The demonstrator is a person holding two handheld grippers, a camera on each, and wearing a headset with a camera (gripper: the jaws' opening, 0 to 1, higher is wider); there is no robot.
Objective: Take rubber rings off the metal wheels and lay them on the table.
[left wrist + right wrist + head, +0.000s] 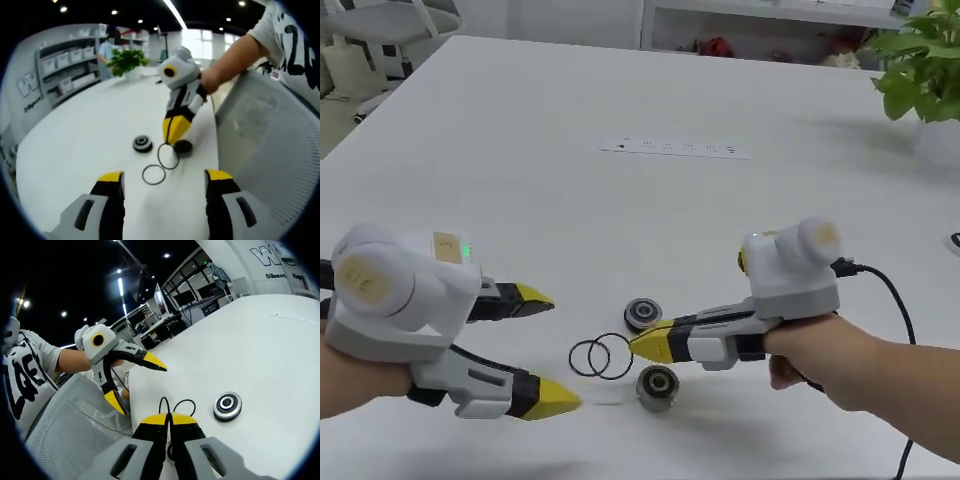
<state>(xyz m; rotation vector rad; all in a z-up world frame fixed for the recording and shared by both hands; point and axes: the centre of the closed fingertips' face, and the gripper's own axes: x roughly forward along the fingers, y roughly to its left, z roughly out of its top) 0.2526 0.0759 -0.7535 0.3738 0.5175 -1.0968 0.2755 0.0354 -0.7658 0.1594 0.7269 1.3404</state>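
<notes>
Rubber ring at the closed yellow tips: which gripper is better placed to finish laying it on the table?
Right. The right gripper is shut on the rubber ring, which seems flat on the table, so it likely only needs opening. The left gripper hangs open, apart from it.

- Desk (620, 220): plain white, no pattern noted.
- Left claw (548, 348): body recorded as white, jaws black, tips yellow; a small green light is seen on the housing.
- Right claw (645, 345): the same white, black and yellow scheme is recorded.
- Rubber rings (607, 357): two, both listed as black.
- Metal wheels (643, 313): two, dark grey with silver centres; concentric bands are noted.
- Cable (895, 300): black.
- Power strip (675, 148): white.
- Plant (920, 65): green leaves.
- Shirt (290, 35): white, printed with black lettering.
- Chair back (270, 130): grey, fine mesh pattern.
</notes>
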